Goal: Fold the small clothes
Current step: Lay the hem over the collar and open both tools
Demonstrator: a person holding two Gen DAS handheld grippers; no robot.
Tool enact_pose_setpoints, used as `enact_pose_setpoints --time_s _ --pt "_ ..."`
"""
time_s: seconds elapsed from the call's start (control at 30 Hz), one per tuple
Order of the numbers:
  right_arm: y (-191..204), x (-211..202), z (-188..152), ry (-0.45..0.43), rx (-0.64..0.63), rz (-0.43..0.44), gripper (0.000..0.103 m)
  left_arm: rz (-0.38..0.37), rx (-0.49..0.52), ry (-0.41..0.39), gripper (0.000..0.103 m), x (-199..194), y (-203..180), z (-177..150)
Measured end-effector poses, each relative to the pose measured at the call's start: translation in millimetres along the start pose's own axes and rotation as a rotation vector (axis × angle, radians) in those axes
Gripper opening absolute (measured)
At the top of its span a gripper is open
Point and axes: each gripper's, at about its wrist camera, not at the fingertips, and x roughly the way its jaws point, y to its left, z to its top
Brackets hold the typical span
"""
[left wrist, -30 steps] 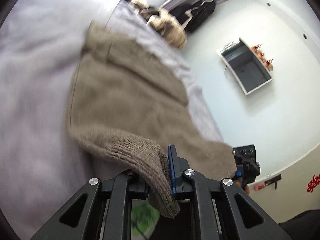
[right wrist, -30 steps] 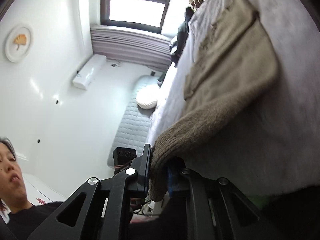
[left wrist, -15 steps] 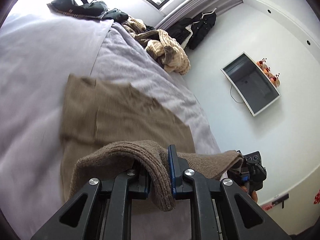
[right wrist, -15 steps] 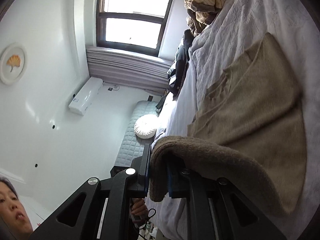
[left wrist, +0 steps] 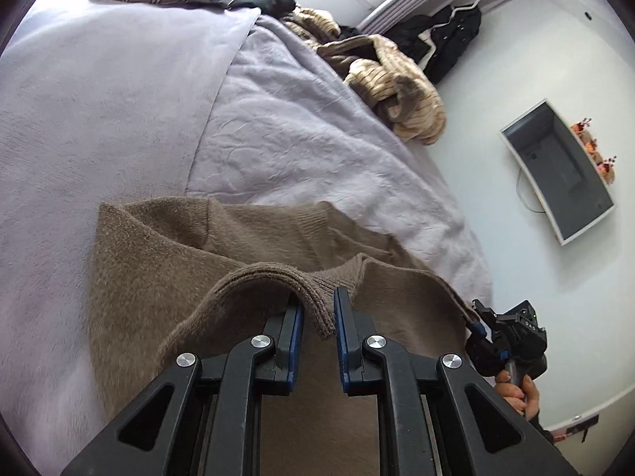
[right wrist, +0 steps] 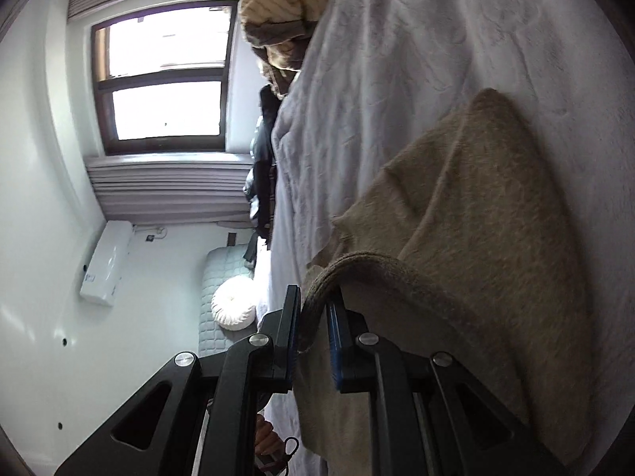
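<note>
Now both grippers — left [left wrist: 318, 313], right [right wrist: 313, 317] — pinch the brown sweater's [left wrist: 158, 277] hem, folded across the bed [left wrist: 119, 99].

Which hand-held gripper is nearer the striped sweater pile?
Right. The right hand-held gripper grips the brown sweater on the striped pile's side; the left hand-held gripper grips farther over.
</note>
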Motion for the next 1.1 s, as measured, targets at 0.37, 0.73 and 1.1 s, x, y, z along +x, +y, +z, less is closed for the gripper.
enact_pose_setpoints --time_s 0.37,0.73,1.1 --pt "8 -18 19 -0.105 0.011 -0.086 0.041 0.164 0.027 -0.116 0.085 -20 6 13" --pt "41 -11 10 -0.041 -0.244 -0.422 0.055 0.195 0.043 0.052 0.085 9 23 9" --pt "63 28 8 -0.025 -0.506 -0.715 0.007 0.302 0.207 0.043 0.009 27 1 22"
